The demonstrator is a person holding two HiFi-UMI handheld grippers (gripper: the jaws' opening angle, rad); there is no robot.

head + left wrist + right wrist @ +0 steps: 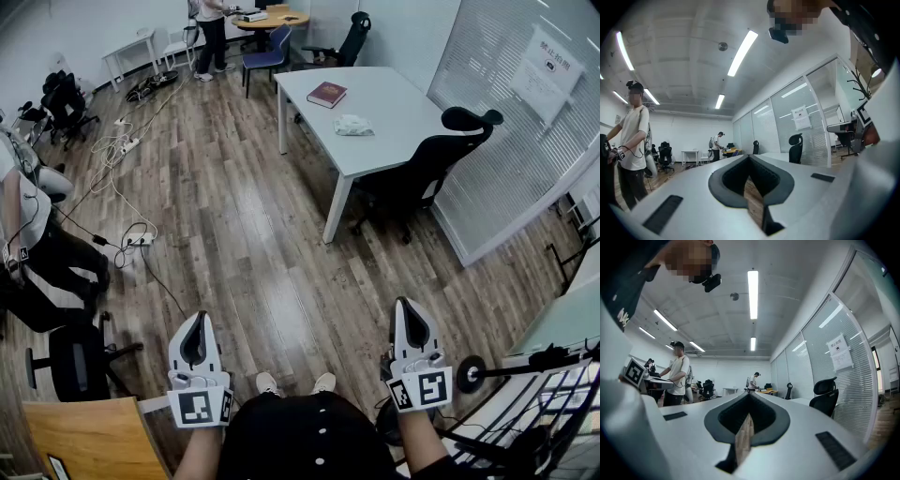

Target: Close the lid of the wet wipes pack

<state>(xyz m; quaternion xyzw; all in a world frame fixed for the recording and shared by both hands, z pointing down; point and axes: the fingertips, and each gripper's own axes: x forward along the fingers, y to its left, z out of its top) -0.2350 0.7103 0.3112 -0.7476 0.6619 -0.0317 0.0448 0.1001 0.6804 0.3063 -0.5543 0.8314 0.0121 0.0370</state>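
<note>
Two tools are held low in front of the person's body, both pointing level and out across the room. The left hand-held gripper [200, 321] has its jaws pressed together at the tips, with nothing between them; its own view shows only a thin strip of floor through the slit below the pads. The right hand-held gripper [405, 305] is pressed together in the same way and is just as empty.

Beyond them lies open wooden floor [234, 234], with loose cables [122, 178] trailing off to the left. Farther out, to the right of centre, stands a white surface [394, 127] with a black office chair [436, 164] pushed up to its near side. On it lies a pale, soft packet that I take to be the wet wipes pack [353, 125], just beside a dark red book [326, 94]. The pack is well apart from both tools. It is too small in the head view to tell whether its lid is up or how it is hinged, and neither gripper view shows it.

As I judge it, the task has not properly started: this is the approach, before any contact. The next move calls for walking to the surface and bringing one tool over the pack. Then the lid flap must be found. Closed jaws would probably do for pushing the flap flat until it seats, while the other tool could steady the pack so it does not slide.
</note>
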